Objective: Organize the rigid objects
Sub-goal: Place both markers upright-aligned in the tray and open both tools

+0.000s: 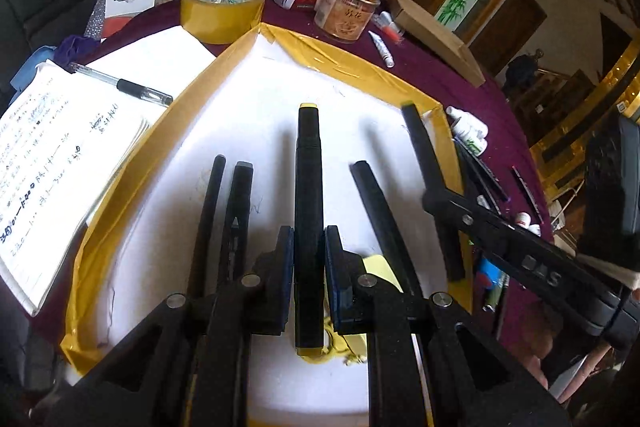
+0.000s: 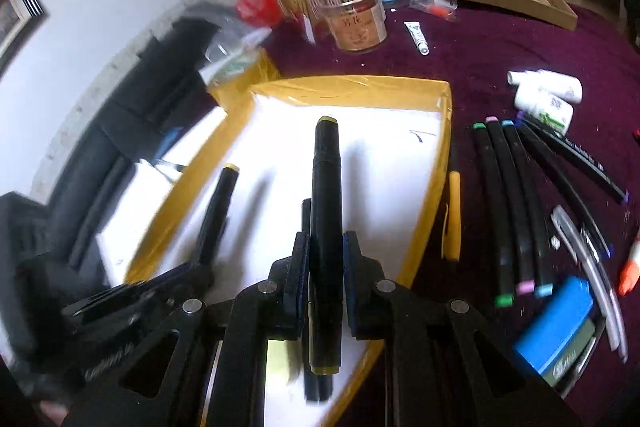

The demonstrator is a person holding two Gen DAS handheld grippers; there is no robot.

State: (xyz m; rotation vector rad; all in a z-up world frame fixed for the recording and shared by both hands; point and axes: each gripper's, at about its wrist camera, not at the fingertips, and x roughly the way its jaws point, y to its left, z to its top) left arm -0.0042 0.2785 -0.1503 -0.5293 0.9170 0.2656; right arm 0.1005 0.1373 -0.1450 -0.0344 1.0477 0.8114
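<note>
Black markers with yellow end caps are clamped lengthwise, one [image 1: 308, 227] in the left tongs [image 1: 308, 259], one [image 2: 326, 247] in the right tongs [image 2: 326, 267], above the white, yellow-taped tray [image 1: 360, 63]. I would lower each toward twelve o'clock, parallel to the markers already lying there.

Daylight is bright and even in both my views. The white board [image 1: 256, 115] nearly blows out, and the markers throw soft dark shadows across it. Its yellow tape border [image 1: 328, 55] shows glare. Fisheye bending curves every edge, the corners go black, and my right view smears badly at its left side.
</note>
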